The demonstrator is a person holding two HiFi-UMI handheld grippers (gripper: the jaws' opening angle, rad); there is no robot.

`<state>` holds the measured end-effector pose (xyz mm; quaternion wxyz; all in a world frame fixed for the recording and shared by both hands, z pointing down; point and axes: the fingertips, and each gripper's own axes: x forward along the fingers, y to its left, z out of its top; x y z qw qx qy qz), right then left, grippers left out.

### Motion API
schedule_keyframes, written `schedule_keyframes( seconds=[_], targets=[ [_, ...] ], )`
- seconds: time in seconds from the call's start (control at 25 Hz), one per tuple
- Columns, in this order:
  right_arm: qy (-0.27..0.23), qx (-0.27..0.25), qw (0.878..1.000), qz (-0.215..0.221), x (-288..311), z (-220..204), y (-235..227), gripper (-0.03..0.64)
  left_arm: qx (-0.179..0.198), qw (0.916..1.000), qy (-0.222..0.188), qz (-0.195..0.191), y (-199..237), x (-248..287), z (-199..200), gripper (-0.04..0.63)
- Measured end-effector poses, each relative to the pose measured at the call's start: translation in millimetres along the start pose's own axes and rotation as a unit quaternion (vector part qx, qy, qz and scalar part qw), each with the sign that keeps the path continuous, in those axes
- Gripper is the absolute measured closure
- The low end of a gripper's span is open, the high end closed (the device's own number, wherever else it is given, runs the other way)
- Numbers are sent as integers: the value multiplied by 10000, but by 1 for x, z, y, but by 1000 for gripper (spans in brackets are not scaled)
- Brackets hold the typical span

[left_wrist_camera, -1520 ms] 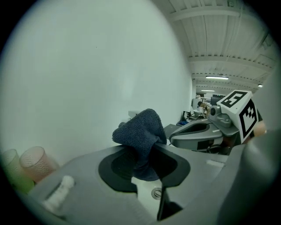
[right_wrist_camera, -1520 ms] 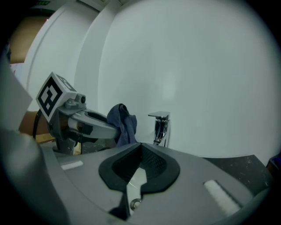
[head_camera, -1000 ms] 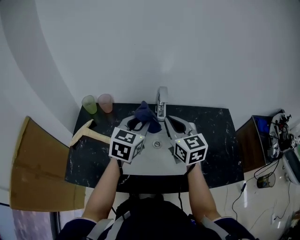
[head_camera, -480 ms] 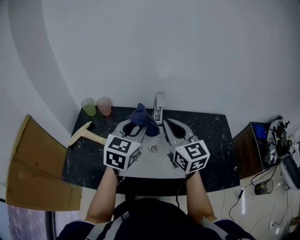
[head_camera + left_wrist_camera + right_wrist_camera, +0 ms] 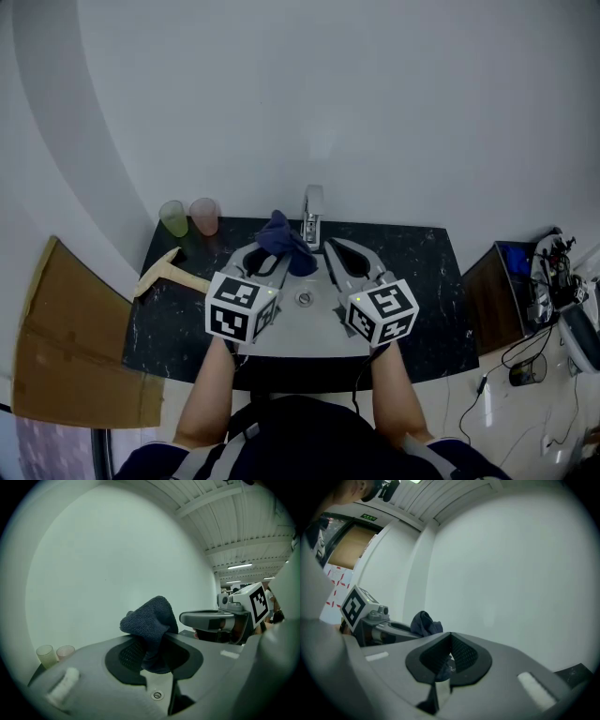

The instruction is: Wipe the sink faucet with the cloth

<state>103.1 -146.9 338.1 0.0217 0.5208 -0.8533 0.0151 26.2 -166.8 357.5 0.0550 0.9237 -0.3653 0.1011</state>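
Sink [image 5: 306, 323] lies nearest, both tools held above it. The left gripper [image 5: 270, 255] is clamped on the dark blue cloth [image 5: 286, 242], which bunches up over its jaws, while the right gripper [image 5: 332, 251] alongside has its jaws pressed together. Behind them the faucet [image 5: 312, 214] stands just right of the cloth.

Faucet [image 5: 312, 217] at the wall, behind sink [image 5: 309, 326]. Just left of it, cloth [image 5: 284, 242] in left gripper [image 5: 267, 255]. Far left on the counter, two cups [image 5: 188, 217], hammer [image 5: 167, 272] before them.
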Motion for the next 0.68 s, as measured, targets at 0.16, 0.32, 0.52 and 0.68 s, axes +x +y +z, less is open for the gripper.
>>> schedule_keyframes(
  seconds=[0.16, 0.32, 0.52, 0.68],
  targets=[
    [1, 20, 10000, -41, -1, -1, -1, 612, -33, 10000, 0, -29, 0, 0, -3, 503],
    [6, 52, 10000, -80, -2, -2, -3, 612, -26, 10000, 11, -35, 1, 1, -3, 503],
    [32, 84, 9999, -88, -2, -4, -2, 612, -47, 10000, 42, -32, 1, 0, -6, 503],
    [28, 97, 9999, -80, -2, -4, -1, 612, -50, 10000, 52, -21, 0, -1, -5, 503]
  ],
)
